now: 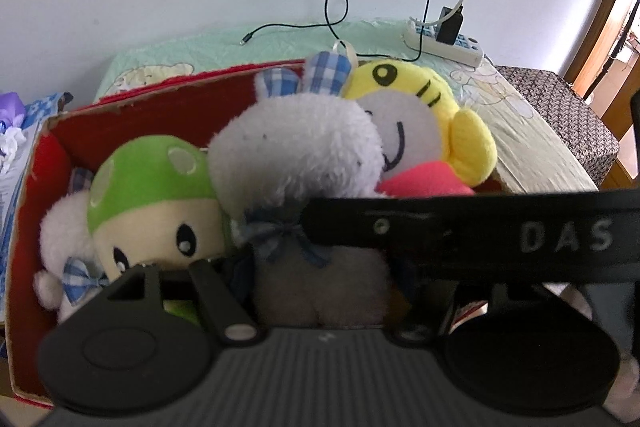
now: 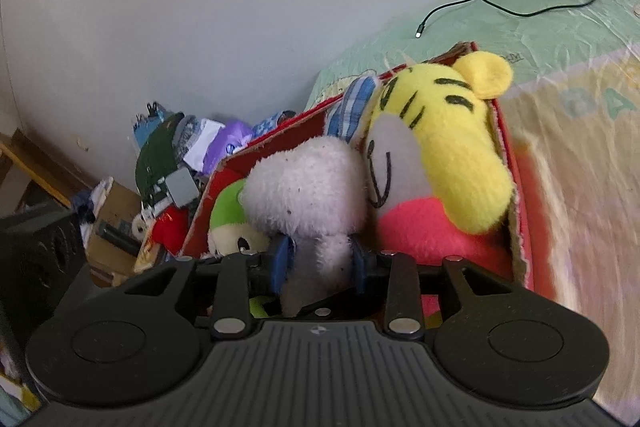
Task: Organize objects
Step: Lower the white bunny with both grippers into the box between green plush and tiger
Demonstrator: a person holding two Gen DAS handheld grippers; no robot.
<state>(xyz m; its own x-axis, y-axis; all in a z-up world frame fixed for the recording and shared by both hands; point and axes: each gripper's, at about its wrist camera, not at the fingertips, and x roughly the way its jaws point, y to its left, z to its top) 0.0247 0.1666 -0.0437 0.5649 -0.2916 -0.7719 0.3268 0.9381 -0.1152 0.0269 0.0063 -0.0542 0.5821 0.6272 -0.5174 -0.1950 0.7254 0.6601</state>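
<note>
Against a pale wall, a red box (image 2: 520,227) is sitting on bedding, packed with plush toys; the right gripper (image 2: 320,259) is pinching the white bunny (image 2: 308,187) to seat it, while the left gripper's (image 1: 320,291) spread cannot be told.

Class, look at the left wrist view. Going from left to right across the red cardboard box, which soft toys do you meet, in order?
Small white plush with a blue checked bow → green-capped mushroom plush with a cream face → fluffy white plush with blue checked ears → yellow tiger plush with a pink body. All sit inside the red cardboard box.
</note>
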